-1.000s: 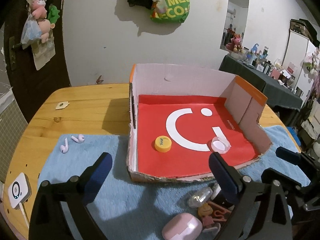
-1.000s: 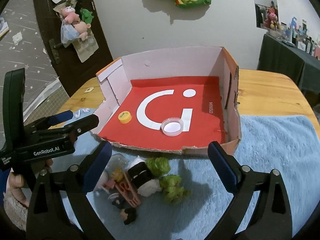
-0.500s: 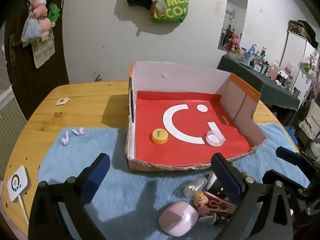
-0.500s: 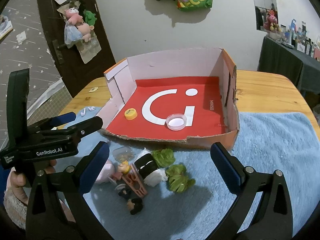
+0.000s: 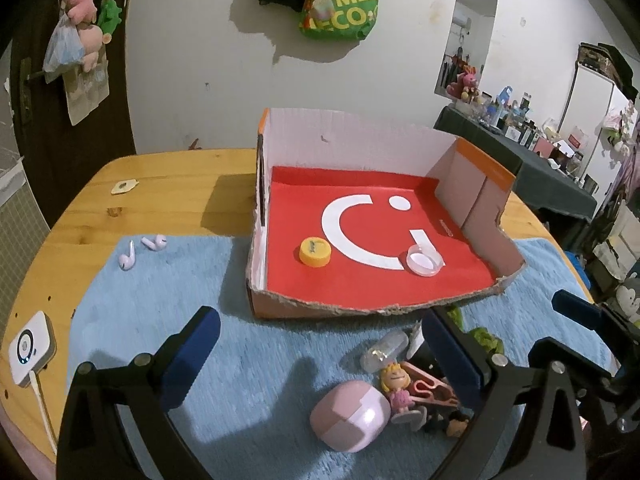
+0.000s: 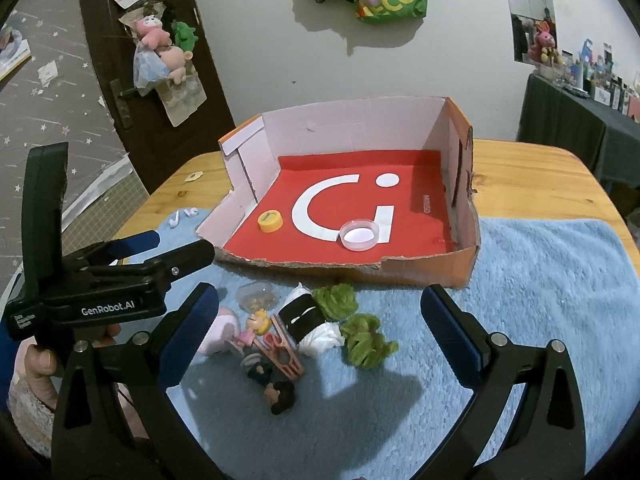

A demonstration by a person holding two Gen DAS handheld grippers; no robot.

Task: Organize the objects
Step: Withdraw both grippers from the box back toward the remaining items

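Both claws, left [image 5: 320,356] and right [image 6: 318,324], hang wide and empty over toys [image 6: 296,332] heaped on the bench's towel [image 6: 540,280], just before the cardboard box [image 6: 428,276] awaiting them.

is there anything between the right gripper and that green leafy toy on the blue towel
Nothing visible. The open right gripper has bare blue towel ahead of the green leafy toy. A black-and-white roll touches the toy's left side only.

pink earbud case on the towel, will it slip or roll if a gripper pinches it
The pink earbud case looks glossy and rounded, so flat fingers may slip off. It probably won't roll far: the fluffy blue towel should damp it. Likely rigid and light.
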